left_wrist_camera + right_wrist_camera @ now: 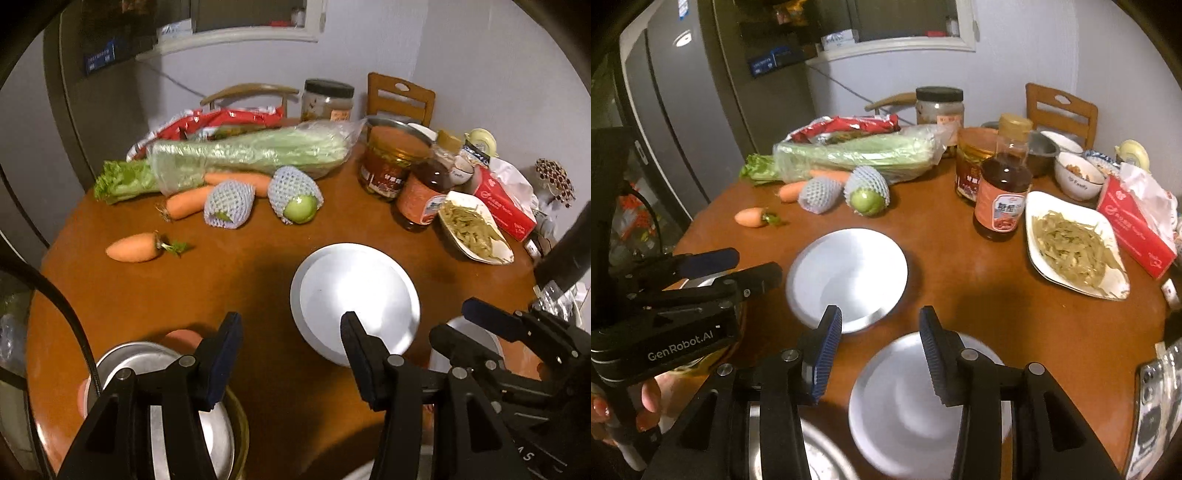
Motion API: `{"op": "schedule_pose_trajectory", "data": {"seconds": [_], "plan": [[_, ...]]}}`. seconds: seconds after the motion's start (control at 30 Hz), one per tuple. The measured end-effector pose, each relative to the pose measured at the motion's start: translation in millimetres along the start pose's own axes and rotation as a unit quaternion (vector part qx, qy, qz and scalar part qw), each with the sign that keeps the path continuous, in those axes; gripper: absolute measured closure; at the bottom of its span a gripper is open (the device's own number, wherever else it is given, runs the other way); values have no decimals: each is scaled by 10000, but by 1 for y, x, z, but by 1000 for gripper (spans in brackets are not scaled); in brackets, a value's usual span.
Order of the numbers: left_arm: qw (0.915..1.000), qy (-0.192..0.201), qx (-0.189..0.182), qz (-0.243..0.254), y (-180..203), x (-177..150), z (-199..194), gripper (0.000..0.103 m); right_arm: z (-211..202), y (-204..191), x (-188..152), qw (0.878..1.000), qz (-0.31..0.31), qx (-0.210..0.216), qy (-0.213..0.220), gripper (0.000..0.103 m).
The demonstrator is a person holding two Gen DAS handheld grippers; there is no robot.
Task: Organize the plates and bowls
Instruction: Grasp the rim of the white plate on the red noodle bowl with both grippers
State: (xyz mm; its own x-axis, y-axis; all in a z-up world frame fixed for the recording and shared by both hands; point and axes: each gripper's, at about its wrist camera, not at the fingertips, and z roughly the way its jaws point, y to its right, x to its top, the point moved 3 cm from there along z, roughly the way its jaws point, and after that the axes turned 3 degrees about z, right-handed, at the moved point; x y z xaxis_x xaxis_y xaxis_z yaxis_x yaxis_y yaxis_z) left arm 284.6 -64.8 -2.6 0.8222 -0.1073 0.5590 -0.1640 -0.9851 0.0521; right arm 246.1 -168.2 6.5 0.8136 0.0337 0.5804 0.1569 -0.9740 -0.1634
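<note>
- Your left gripper (291, 328) hangs over the near part of the round wooden table (229, 280), its jaws apart with nothing between them.
- Your right gripper (881, 325) hangs beside it with its jaws likewise apart and empty. Both tilt down at the table, probably ready to reach for a dish.
- Taking the far metal plate (847, 275) as the landmark: it lies flat on bare wood, alone, so its rim looks easy to pinch.
- A second metal plate (908, 398) lies just nearer to you than the landmark, under the right gripper's fingers; no contact shows.
- Metal bowls (147, 369) sit nearer to you and to the left of the landmark, seemingly nested as a stack. I cannot count them.
- So: two loose plates and one bowl stack. Neither plate has joined a pile yet.
- Beyond the landmark lie three carrots (135, 248), two fruits in foam nets (295, 199) and bagged celery (236, 155).
- Right of the landmark stand one sauce bottle (1001, 192) and a white dish of shredded food (1075, 243). The dish is full, so it likely stays put.
</note>
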Motion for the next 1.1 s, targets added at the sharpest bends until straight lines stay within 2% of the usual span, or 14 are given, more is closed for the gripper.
{"op": "schedule_pose_trajectory", "data": {"seconds": [0.17,0.27,0.5,0.6,0.67,0.77,0.97,1.1], "plan": [[9996,-256,2,-154,-6,3,24,48,28,4,8,9998,-46,-81,-200,58],[9995,-259,-58,-144,-5,6,31,48,40,4,10,9995,-95,-74,-295,58],[9984,-430,-314,-205,-2,7,50,48,58,2,9,9989,-125,11,-443,70],[9973,-492,-471,-271,-1,5,56,53,62,2,9,9988,-109,23,-470,72],[9970,-486,-526,-288,-1,5,57,55,61,2,8,9988,-147,23,-467,72],[9968,-451,-613,-246,3,5,56,68,61,1,8,9989,-162,34,-442,72],[9975,-357,-570,-223,5,6,46,69,57,-1,7,9990,-168,27,-407,74],[9988,-148,-451,-149,6,7,25,69,47,-6,9,9993,-196,80,-299,74]]}}
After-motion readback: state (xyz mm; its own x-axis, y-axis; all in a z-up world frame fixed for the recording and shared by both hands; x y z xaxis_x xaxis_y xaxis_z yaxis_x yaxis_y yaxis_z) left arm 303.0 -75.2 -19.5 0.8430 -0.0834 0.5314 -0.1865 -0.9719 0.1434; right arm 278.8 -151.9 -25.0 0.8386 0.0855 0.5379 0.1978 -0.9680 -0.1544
